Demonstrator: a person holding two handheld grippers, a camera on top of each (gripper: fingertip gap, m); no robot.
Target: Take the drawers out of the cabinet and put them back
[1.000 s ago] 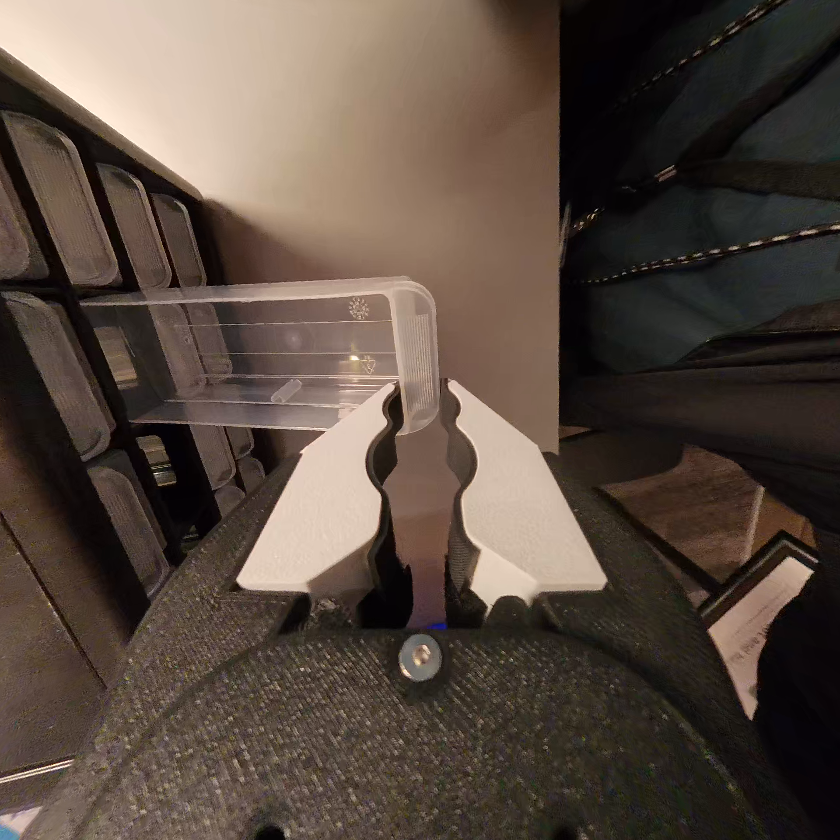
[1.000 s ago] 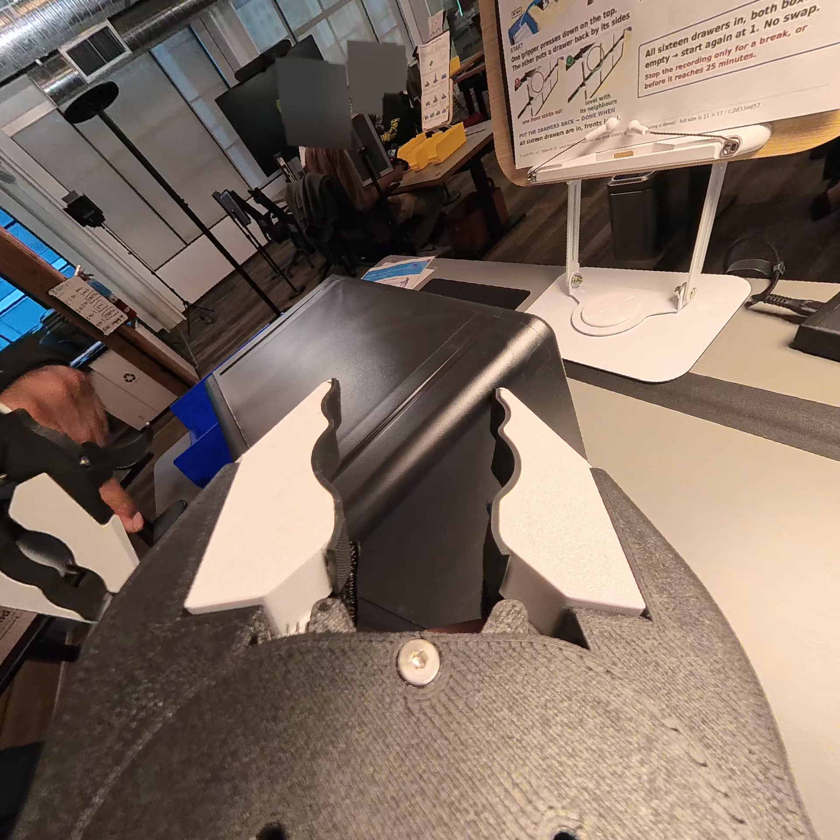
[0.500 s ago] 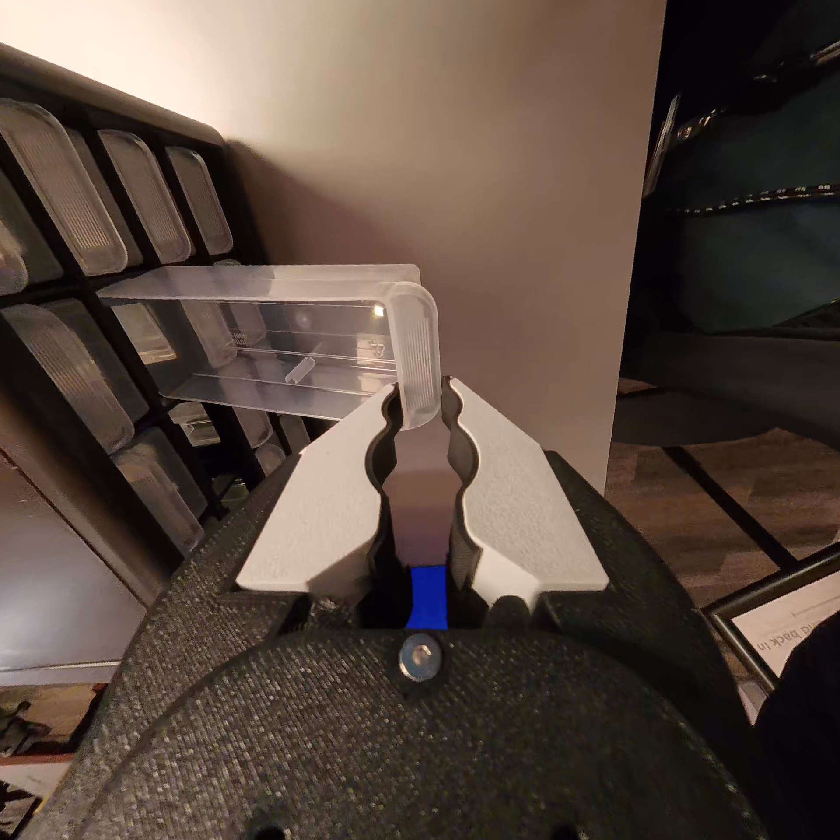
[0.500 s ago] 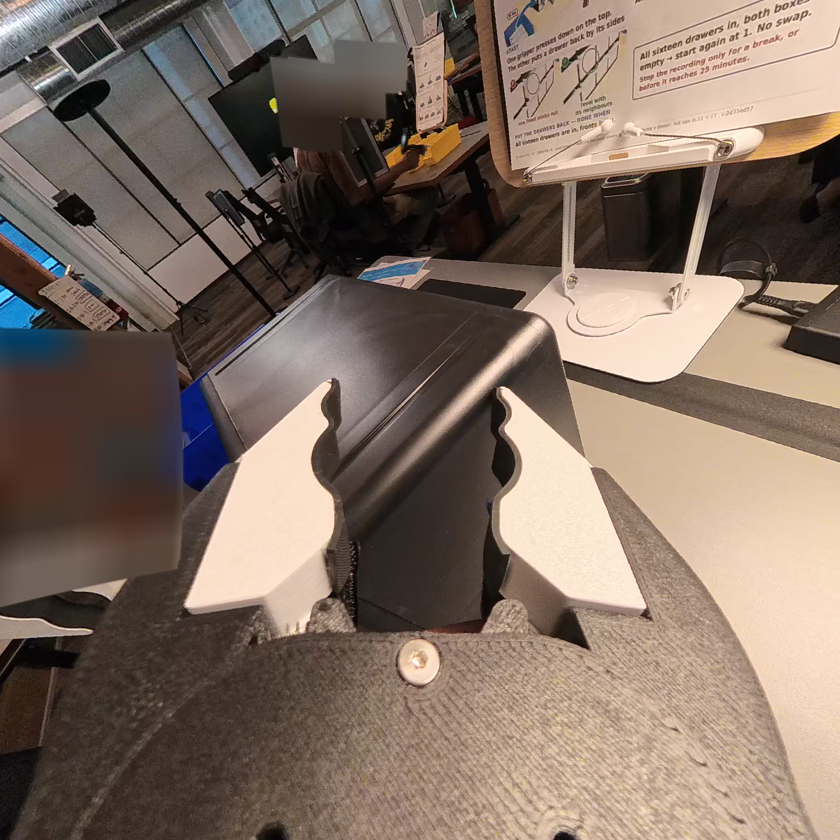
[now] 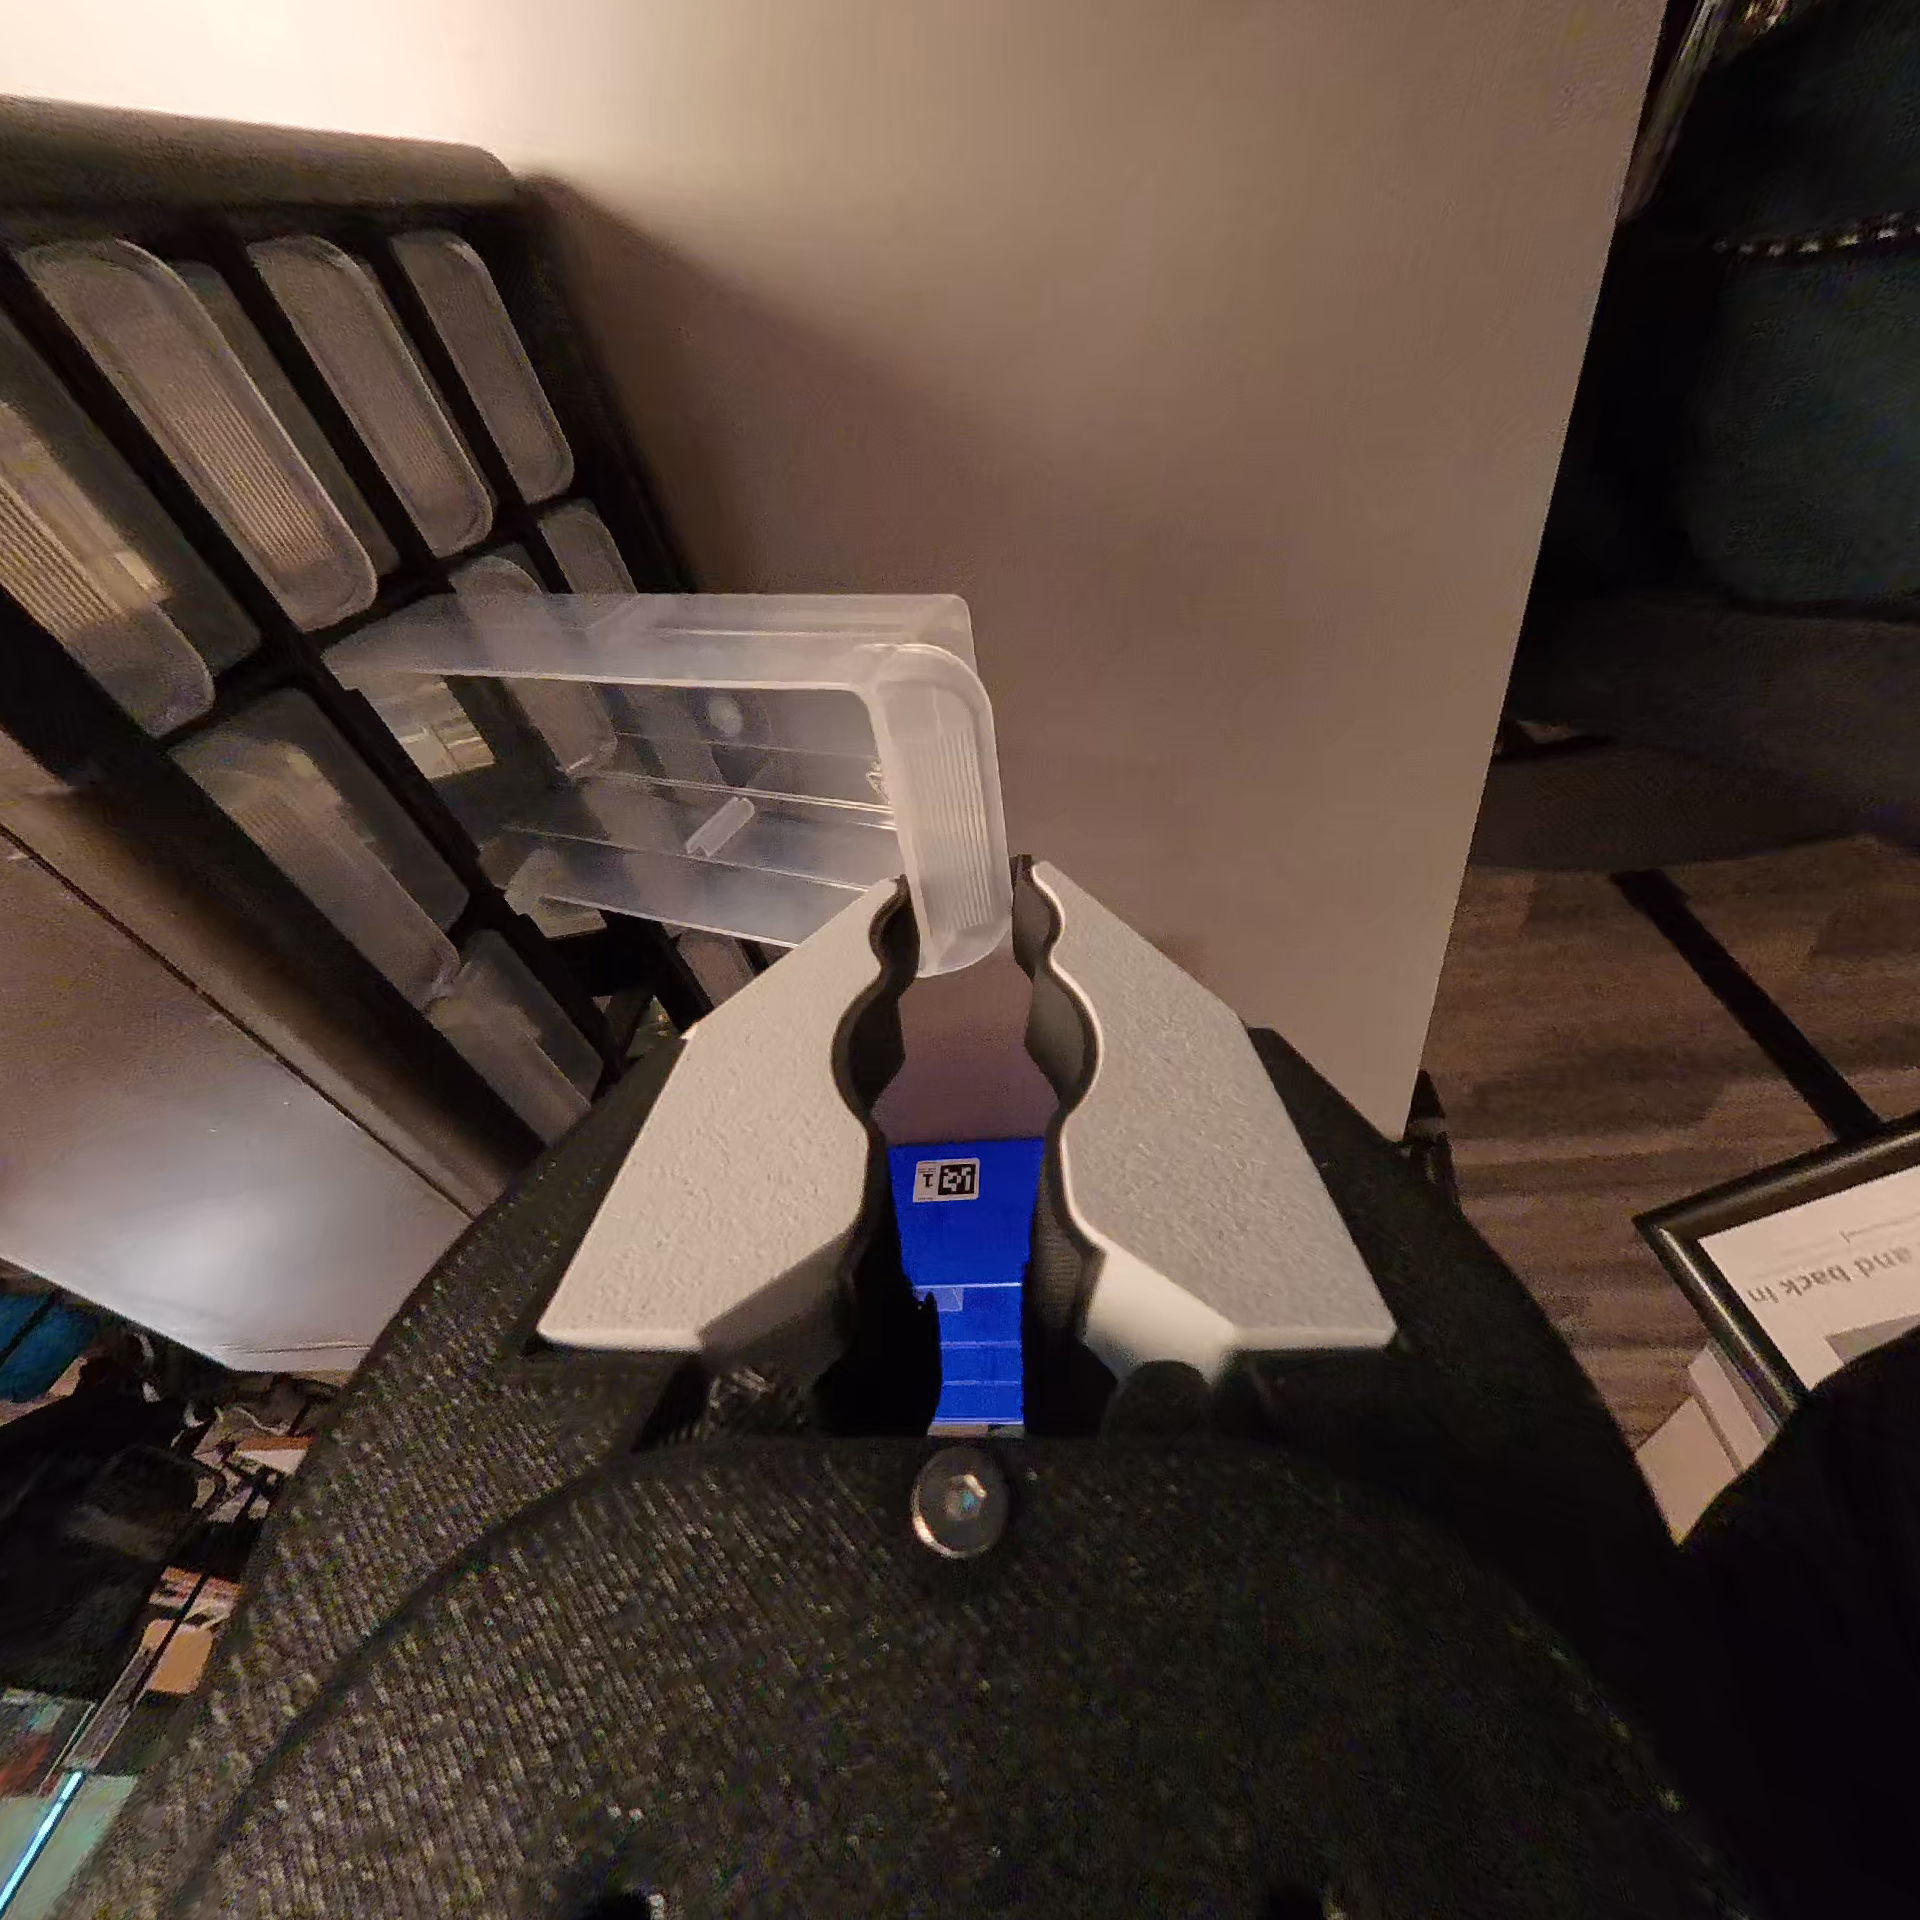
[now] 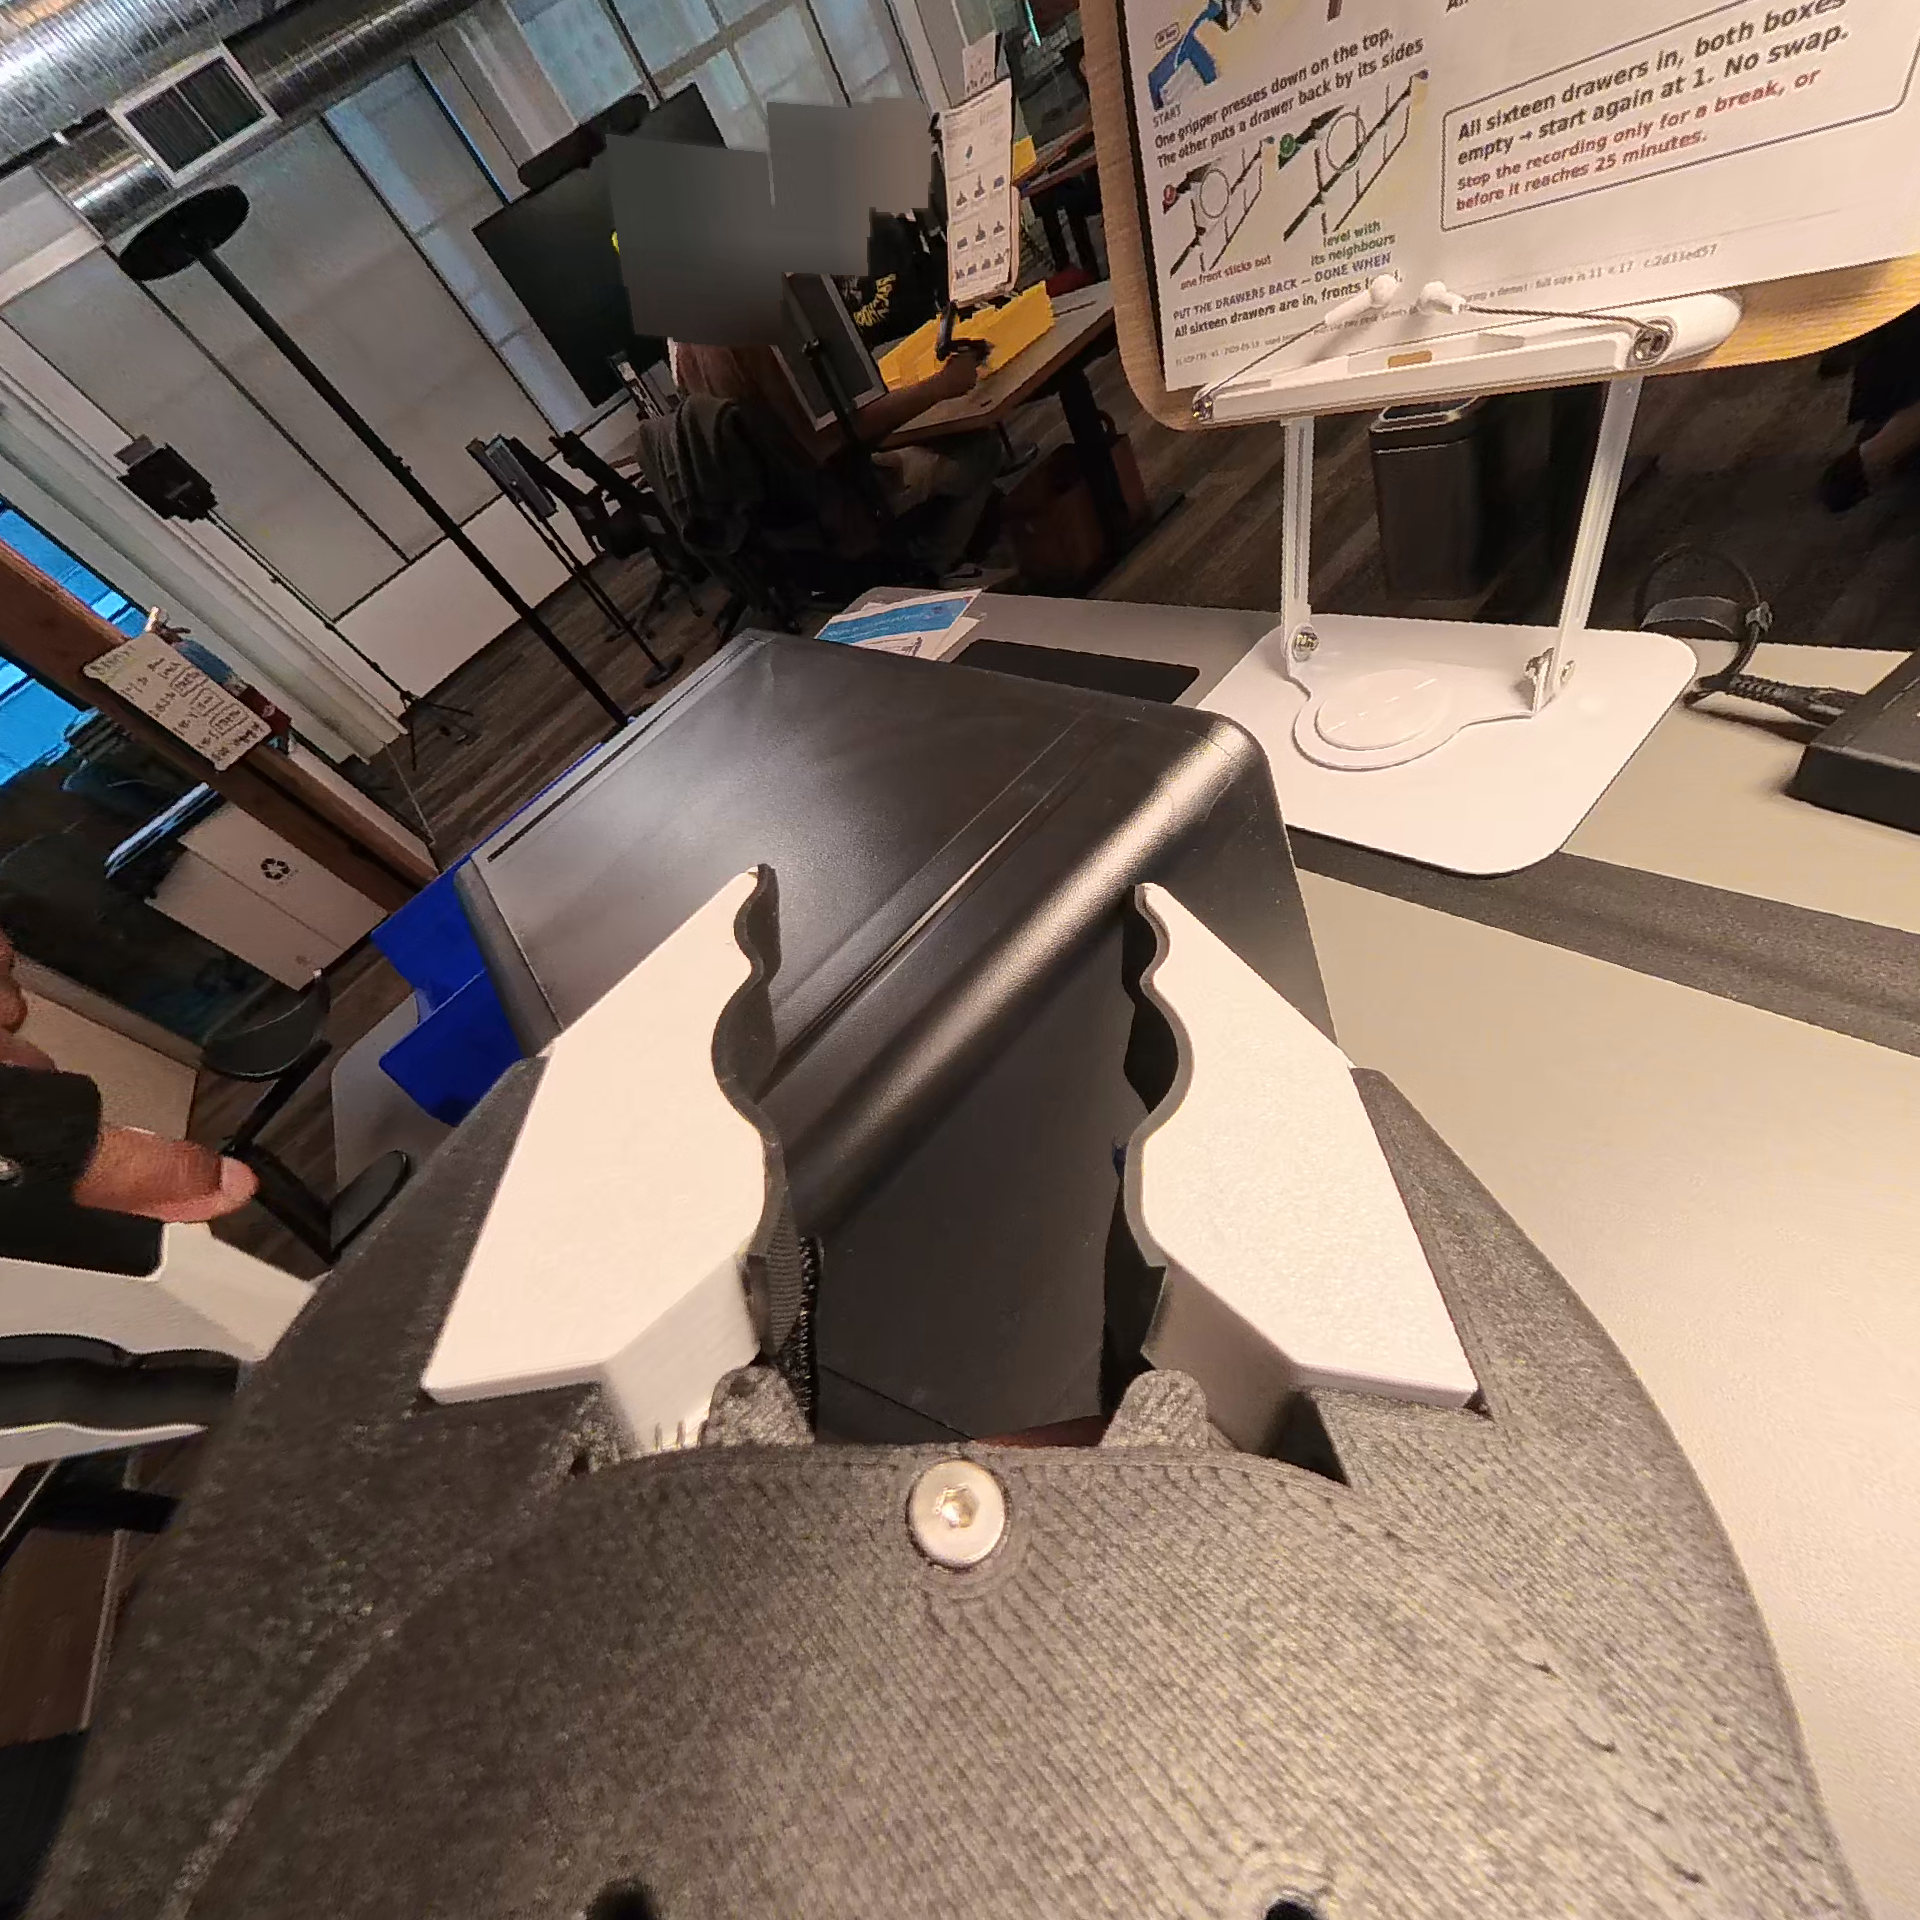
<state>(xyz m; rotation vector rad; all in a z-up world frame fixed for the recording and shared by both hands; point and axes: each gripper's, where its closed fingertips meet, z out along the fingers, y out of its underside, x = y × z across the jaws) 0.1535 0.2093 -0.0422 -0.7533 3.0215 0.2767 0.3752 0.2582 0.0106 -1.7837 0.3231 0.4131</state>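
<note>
In the left wrist view my left gripper (image 5: 961,883) is shut on the frosted front lip of a clear plastic drawer (image 5: 675,769). The drawer hangs out in front of the black cabinet (image 5: 301,665), its rear end still near the open slot. Several other clear drawers (image 5: 208,436) sit in their slots. In the right wrist view my right gripper (image 6: 951,894) is open, with its fingers spread over the cabinet's black top (image 6: 935,727). Whether its fingers touch the top is hidden.
A blue bin (image 5: 961,1278) shows below, between the left fingers; blue bins (image 6: 436,987) also stand beside the cabinet. A white document stand (image 6: 1455,748) with an instruction sheet is behind the cabinet. A black device (image 6: 1870,748) lies at the right. A hand on the left gripper (image 6: 156,1174) shows at the left edge.
The left gripper has kept its hold and carried the clear drawer away from the cabinet, tilting the view; the blue bin has come into sight below. The right gripper has not moved.
</note>
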